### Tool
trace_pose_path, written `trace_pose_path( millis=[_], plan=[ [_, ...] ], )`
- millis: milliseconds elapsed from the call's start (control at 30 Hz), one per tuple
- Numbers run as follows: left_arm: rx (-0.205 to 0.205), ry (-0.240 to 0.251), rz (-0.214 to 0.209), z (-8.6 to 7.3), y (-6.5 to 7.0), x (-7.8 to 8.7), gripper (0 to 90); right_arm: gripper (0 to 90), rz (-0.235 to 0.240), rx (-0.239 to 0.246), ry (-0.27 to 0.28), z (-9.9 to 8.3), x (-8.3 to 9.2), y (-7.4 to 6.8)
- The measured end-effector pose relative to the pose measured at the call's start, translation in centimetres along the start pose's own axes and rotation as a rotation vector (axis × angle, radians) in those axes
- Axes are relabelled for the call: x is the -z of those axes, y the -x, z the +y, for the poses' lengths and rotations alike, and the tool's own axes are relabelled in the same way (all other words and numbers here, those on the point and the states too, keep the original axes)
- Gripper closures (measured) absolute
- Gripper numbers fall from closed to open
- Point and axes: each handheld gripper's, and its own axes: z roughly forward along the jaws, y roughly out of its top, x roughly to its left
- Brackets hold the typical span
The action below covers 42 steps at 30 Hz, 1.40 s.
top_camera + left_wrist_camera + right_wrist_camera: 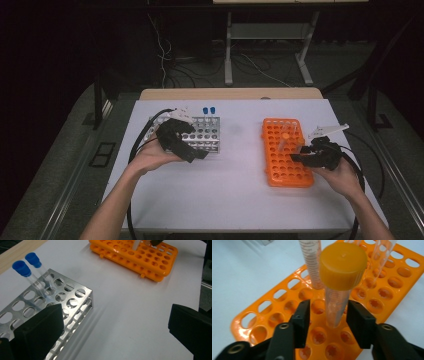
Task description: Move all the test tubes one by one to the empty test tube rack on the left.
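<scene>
The orange-capped tube (336,287), light, stiff and slick, stands between the right gripper (327,322)'s unclenched jaws, best gripped below its cap.

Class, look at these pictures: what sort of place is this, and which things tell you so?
Probably a lab-style test bench: a metal rack with blue-capped tubes, an orange rack with an orange-capped tube, on a white table.

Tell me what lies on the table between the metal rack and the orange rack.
Nothing: in the left gripper view, only bare white table separates the metal rack from the orange rack. The high view agrees.
</scene>
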Motion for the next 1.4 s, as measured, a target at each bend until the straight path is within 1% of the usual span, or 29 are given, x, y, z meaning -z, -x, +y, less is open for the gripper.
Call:
trace_pose_path(
  millis=[100, 167, 200, 300, 467, 667, 867, 1033, 1067, 1167, 1400],
  plan=[
    [-0.007, -0.002, -0.005, -0.1, 0.2, -0.1, 0.0, 67.1, -0.018, 0.007, -0.008, 0.0, -0.3, 0.0],
    [-0.008, 0.0, -0.008, -0.1, 0.4, -0.1, 0.0, 71.1, -0.019, 0.009, -0.011, 0.1, -0.5, -0.1],
    [-0.01, -0.001, -0.006, -0.1, 0.4, 0.0, 0.0, 73.0, -0.027, 0.018, -0.015, 0.1, -0.5, -0.1],
    [-0.015, -0.002, -0.01, -0.1, 0.6, 0.0, 0.0, 73.5, -0.025, 0.016, -0.006, 0.1, -0.4, 0.0],
    [-0.016, 0.004, -0.016, -0.1, 0.8, 0.1, 0.0, 73.8, -0.042, 0.024, 0.011, 0.4, 0.4, -0.2],
    [-0.026, -0.002, -0.02, 0.0, 1.0, 0.0, 0.0, 73.8, -0.053, 0.053, 0.024, 1.5, 1.7, -0.6],
    [-0.027, -0.007, -0.021, 0.0, 1.1, -0.1, 0.0, 73.8, -0.048, 0.089, 0.028, 2.7, 2.8, -1.6],
    [-0.03, -0.016, -0.022, 0.0, 1.1, -0.1, 0.0, 73.8, -0.036, 0.122, 0.027, 3.7, 3.5, -2.4],
    [-0.031, -0.016, -0.023, 0.0, 1.1, -0.1, 0.0, 73.8, -0.03, 0.121, 0.028, 3.9, 3.7, -2.6],
    [-0.032, -0.018, -0.025, 0.0, 1.2, -0.2, 0.0, 73.8, -0.016, 0.141, 0.026, 4.3, 4.1, -3.1],
    [-0.039, -0.017, -0.029, 0.3, 1.4, -0.2, 0.0, 73.8, 0.025, 0.19, 0.014, 5.6, 4.8, -5.1]
  ],
)
